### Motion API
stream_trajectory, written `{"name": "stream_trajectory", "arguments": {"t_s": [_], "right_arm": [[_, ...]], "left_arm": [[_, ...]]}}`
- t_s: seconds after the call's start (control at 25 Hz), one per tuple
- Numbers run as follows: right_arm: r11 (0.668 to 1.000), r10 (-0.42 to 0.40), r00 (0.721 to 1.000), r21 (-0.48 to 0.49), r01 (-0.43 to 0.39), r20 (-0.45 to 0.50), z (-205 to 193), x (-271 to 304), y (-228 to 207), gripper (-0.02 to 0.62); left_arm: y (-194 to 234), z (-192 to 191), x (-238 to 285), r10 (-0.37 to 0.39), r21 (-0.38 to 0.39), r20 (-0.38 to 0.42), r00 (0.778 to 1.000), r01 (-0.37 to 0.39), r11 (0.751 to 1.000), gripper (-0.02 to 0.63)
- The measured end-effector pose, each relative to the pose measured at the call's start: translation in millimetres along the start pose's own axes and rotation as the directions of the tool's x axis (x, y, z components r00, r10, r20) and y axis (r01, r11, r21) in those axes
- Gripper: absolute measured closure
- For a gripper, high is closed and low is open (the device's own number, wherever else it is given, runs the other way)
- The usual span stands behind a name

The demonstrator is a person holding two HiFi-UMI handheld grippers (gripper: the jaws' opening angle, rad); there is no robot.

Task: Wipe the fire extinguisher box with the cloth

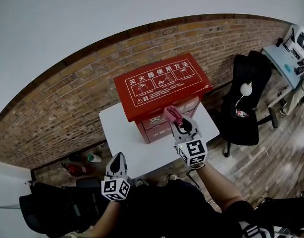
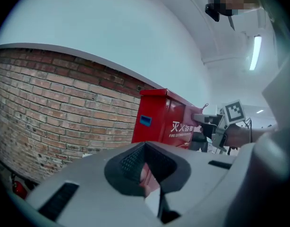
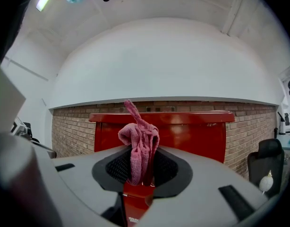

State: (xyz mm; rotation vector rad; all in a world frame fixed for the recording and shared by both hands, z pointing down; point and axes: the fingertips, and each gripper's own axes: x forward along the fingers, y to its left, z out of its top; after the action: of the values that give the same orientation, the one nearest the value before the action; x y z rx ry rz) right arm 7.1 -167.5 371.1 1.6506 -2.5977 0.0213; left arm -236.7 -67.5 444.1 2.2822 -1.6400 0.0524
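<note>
Fire extinguisher box [image 1: 162, 86], red, is set on a white table [image 1: 123, 133] against the far brick wall [image 1: 68, 103]. A pink cloth [image 1: 173, 114] is clamped between the jaws of the right gripper [image 1: 179, 125] and held at the box's near front, by the lid edge. The left gripper [image 1: 118, 160] is held low at the table's near left edge, jaws closed on nothing.

The head camera looks steeply down on the red metal fire extinguisher box [image 1: 162, 90], mid-frame. The camera on the right tool [image 1: 180, 125] faces its front from near; that on the left tool [image 1: 117, 160] sees the same box obliquely, from farther.
</note>
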Motion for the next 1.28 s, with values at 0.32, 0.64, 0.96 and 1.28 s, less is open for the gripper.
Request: {"name": "stream_trajectory", "arguments": {"t_s": [0.32, 0.64, 0.96, 1.28], "right_arm": [[0.996, 0.085, 0.996, 0.005, -0.085, 0.017, -0.7, -0.7, -7.6, 0.488], [0.993, 0.114, 0.993, 0.001, -0.114, 0.009, -0.6, -1.7, -17.4, 0.488], [0.994, 0.108, 0.994, -0.004, -0.108, 0.001, 0.2, -4.1, -30.4, 0.488], [0.997, 0.079, 0.997, -0.006, -0.079, 0.003, -0.3, -10.0, -50.2, 0.488]], "left_arm": [[-21.9, -16.2, 1.5, 0.073, -0.019, 0.025, 0.997, -0.072, 0.997, 0.591], [-43.0, -30.2, 0.6, 0.096, -0.023, 0.016, 0.995, -0.096, 0.995, 0.591], [-57.2, -33.1, 6.6, 0.081, -0.018, 0.003, 0.997, -0.081, 0.997, 0.591], [-69.5, -34.7, 11.6, 0.057, 0.001, -0.008, 0.998, -0.056, 0.998, 0.591]]}}
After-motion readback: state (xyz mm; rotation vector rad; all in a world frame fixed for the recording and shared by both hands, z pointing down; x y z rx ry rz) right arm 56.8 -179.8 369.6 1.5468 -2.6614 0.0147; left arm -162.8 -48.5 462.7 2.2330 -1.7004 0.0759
